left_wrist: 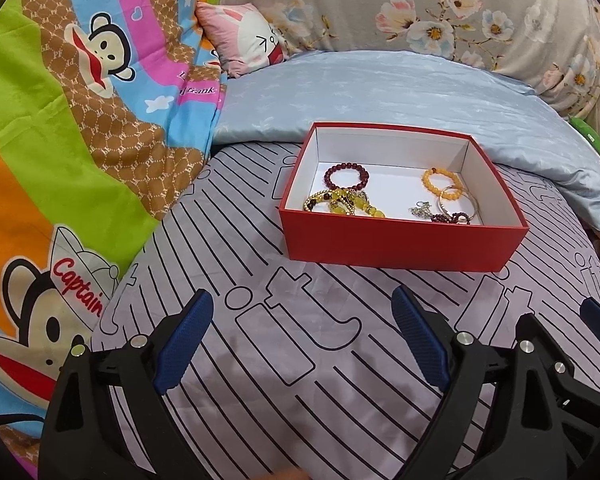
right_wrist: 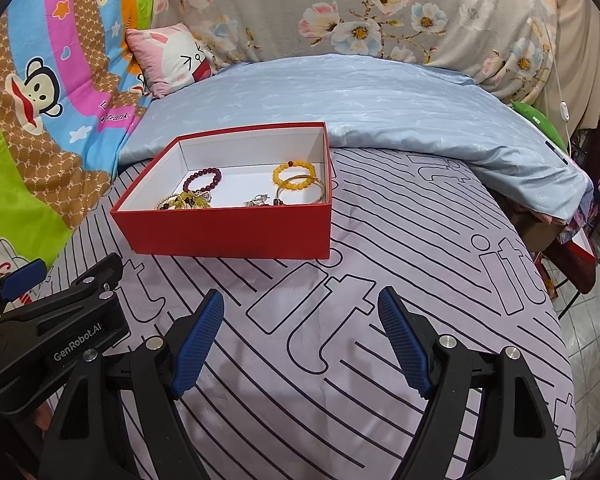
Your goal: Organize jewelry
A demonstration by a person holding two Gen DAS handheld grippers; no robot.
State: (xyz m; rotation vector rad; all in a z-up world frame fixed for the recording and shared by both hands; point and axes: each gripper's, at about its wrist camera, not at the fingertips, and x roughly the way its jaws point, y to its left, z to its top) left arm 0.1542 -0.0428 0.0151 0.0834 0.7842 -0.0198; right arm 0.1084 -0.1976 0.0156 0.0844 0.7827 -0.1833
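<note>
A red box [left_wrist: 404, 242] with a white inside stands on the lilac striped bedsheet [left_wrist: 300, 360]. It holds a dark red bead bracelet [left_wrist: 346, 176], an orange bead bracelet [left_wrist: 441, 181], a gold bangle [left_wrist: 458, 202], yellow beads [left_wrist: 348, 204] and a small silver piece [left_wrist: 420, 211]. My left gripper [left_wrist: 302, 300] is open and empty, well in front of the box. In the right wrist view the box [right_wrist: 232, 232] is ahead and to the left. My right gripper [right_wrist: 300, 300] is open and empty. The left gripper [right_wrist: 24, 280] shows at its lower left.
A bright cartoon monkey quilt [left_wrist: 60, 140] lies on the left. A pale blue pillow [left_wrist: 380, 92] lies behind the box, a floral quilt [left_wrist: 420, 8] behind that. A pink cushion [left_wrist: 244, 40] sits at the back. The bed's right edge drops to a tiled floor [right_wrist: 588, 340].
</note>
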